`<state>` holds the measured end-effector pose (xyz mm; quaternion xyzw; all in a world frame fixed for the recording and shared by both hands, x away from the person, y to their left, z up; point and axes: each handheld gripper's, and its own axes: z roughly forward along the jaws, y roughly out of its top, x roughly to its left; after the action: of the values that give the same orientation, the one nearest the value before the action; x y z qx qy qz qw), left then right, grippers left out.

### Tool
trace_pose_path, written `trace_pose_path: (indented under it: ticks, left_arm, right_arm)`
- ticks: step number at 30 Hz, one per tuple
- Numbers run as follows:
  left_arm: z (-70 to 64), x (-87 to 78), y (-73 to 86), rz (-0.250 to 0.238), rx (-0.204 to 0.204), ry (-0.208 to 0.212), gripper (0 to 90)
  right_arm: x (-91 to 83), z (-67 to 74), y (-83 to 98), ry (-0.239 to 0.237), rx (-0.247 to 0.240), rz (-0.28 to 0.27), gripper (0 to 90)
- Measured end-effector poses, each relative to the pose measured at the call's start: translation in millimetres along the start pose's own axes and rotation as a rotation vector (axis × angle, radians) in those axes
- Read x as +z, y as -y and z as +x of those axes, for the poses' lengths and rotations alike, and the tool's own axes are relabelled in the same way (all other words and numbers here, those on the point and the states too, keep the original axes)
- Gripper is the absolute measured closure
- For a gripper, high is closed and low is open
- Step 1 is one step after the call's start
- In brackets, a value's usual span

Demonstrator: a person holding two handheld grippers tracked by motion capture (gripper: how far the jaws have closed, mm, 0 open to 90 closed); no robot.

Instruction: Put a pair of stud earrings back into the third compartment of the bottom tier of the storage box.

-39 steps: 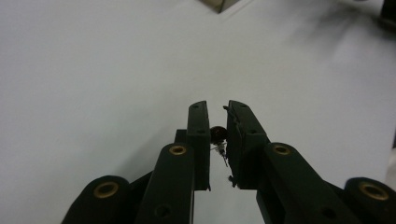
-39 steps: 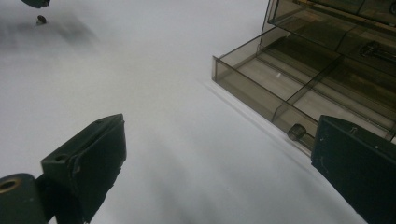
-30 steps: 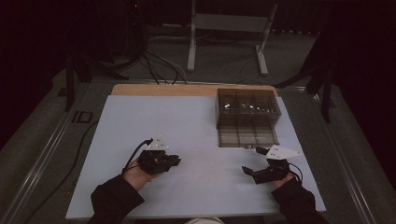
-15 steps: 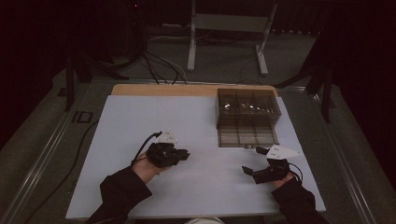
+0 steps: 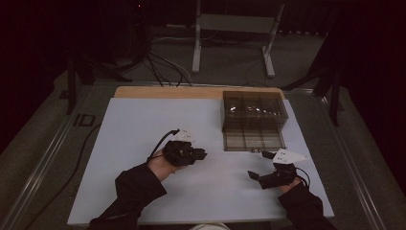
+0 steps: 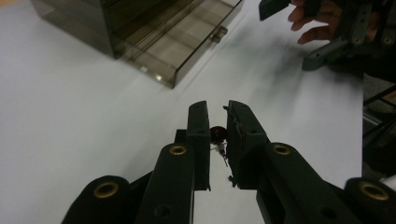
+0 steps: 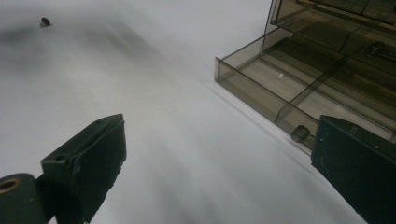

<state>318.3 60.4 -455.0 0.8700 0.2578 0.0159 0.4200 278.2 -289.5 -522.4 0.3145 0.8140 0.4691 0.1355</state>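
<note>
black left claw (image 6: 217, 122) pinches a small dark part (image 6: 217, 134) between its pads; right claw (image 7: 217, 154) spread.

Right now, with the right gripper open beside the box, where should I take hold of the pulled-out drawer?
Grip the small knob that sticks out from the middle of the drawer front wall, probably coming in level from the person's side. The wall itself is wide, thin and smooth. The knob is the one narrow part that the open jaws of the right gripper can close on.
</note>
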Motion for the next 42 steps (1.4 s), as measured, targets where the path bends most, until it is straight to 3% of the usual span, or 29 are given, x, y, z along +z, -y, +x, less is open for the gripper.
trace_pose_path:
  ticks: [11, 27, 33, 42]
  left_arm:
    - [-4.1, 26.8, -22.1, -0.004, 0.03, 0.026, 81.7]
    - [-12.5, 62.8, -67.3, -0.03, 0.091, 0.067, 81.7]
    - [-8.5, 76.4, -78.8, -0.033, 0.069, 0.086, 81.8]
    - [-10.3, 96.1, -97.8, -0.051, 0.075, 0.1, 81.7]
  right_arm:
    - [-0.3, -1.2, 0.8, -0.001, -0.002, -0.003, 3.5]
    - [-1.2, 0.2, 0.4, -0.009, -0.002, -0.009, 3.4]
    - [-1.6, 0.3, 0.3, -0.014, -0.005, -0.012, 3.4]
    - [-1.3, 2.0, 0.3, -0.019, -0.009, -0.011, 3.4]
